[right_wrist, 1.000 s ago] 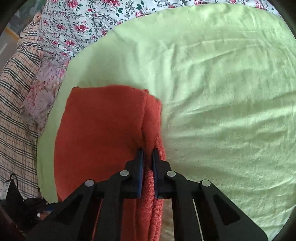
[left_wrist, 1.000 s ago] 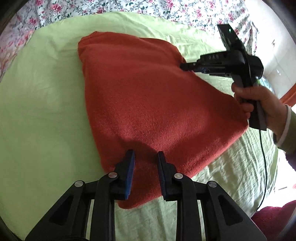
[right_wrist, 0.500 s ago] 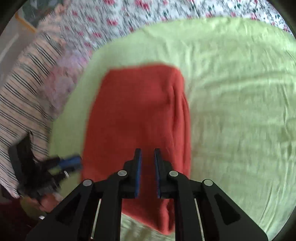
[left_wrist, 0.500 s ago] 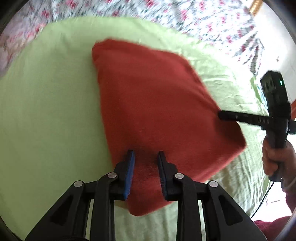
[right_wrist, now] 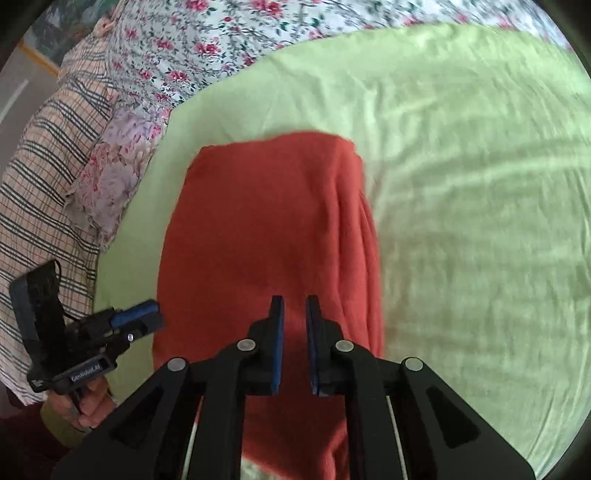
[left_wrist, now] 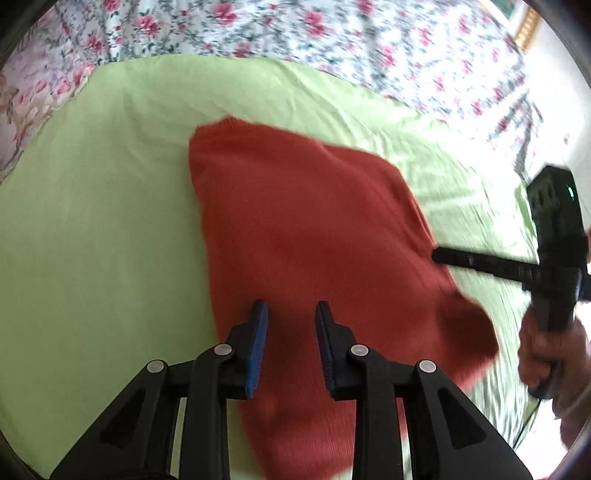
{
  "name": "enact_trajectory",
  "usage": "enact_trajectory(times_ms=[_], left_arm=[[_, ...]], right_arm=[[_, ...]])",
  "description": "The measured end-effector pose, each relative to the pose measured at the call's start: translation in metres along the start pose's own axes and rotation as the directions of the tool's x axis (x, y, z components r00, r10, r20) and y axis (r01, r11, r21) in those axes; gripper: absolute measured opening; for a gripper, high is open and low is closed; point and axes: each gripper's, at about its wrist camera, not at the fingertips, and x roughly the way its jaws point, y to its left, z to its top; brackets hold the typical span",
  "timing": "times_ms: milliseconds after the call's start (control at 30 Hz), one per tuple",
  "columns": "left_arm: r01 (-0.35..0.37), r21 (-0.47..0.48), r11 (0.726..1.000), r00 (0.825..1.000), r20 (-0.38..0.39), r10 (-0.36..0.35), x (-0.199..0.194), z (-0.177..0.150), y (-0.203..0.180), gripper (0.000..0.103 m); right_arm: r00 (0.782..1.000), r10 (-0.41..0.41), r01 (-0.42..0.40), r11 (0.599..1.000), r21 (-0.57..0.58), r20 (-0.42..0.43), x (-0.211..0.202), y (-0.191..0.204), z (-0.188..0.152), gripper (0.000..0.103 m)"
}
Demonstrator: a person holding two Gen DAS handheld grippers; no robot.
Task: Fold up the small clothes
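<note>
Green sheet [left_wrist: 92, 221] covers most of the bed, floral bedspread [left_wrist: 295, 33] beyond it, a plaid cloth [right_wrist: 44, 155] bunched off to one side. The red garment [left_wrist: 303, 229] lies flat on the green sheet, roughly centered, folded into a thick rectangle with layered edges stacked along one long side.

What changed: a second ago my right gripper [right_wrist: 294, 317] was clamped on the garment's folded edge and holding it up. Now that edge is down on the sheet, and the right jaws stand slightly apart, above the cloth, nothing between the pads. My left gripper [left_wrist: 290, 325] was over the near corner before. It has pulled back a little, and its jaws have just been opening further. They stand apart, empty, with red fabric only below them. So both grippers have let go.

Judgement: this fold is laid, and the garment looks about done unless another fold is wanted. One near corner in the left view looks slightly lifted or blurred, can't tell which. It may need smoothing.

Nothing blocks the garment. The sheet around it is wrinkled but bare. Only crowding: each gripper sits beside the cloth's near edge, with my hand [left_wrist: 546, 350] on the right handle close to that corner.
</note>
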Motion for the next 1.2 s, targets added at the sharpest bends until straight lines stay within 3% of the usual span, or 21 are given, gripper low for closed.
enact_trajectory(times_ms=[67,133,200,267,433,633,833,933,1200], left_arm=[[0.003,-0.034,0.999,1.0,-0.027,-0.004,0.017,0.015,0.007,0.025],[-0.038,-0.032,0.999,0.995,-0.09,0.035,0.036,0.023,0.015,0.011],[-0.053,-0.015,0.998,0.995,-0.089,0.051,0.039,0.026,0.012,0.01],[-0.056,-0.007,0.998,0.995,-0.082,0.056,0.034,0.025,0.007,0.01],[0.017,-0.024,1.0,0.999,-0.049,-0.018,0.001,0.004,0.009,0.016],[0.112,0.026,0.993,0.991,-0.077,-0.11,-0.029,-0.048,-0.005,0.018],[0.072,0.102,0.992,0.986,-0.154,-0.056,-0.017,-0.09,-0.012,0.017],[0.058,0.133,0.989,0.988,-0.148,-0.038,-0.018,-0.094,-0.015,0.017],[0.072,0.118,0.99,0.985,-0.167,-0.051,-0.03,-0.105,-0.007,0.023]], right_arm=[[1.0,-0.022,0.022,1.0,-0.004,-0.007,0.01,-0.001,0.012,0.013],[0.996,-0.072,0.072,0.997,0.0,-0.048,0.026,-0.009,0.017,0.009],[0.994,-0.081,0.082,0.997,0.014,-0.077,0.041,-0.02,0.018,0.006],[0.995,-0.07,0.072,0.997,0.027,-0.07,0.042,-0.023,0.017,0.006],[0.999,-0.025,0.027,0.998,0.052,-0.037,0.013,-0.021,0.01,0.01],[0.998,0.048,-0.049,0.999,-0.001,-0.032,-0.022,0.0,-0.032,0.011],[0.992,-0.096,0.097,0.995,0.006,-0.086,-0.02,-0.018,-0.08,0.01],[0.995,-0.085,0.085,0.996,0.006,-0.044,-0.02,-0.023,-0.089,0.01],[0.991,-0.129,0.129,0.992,0.014,-0.027,-0.035,-0.017,-0.097,0.011]])
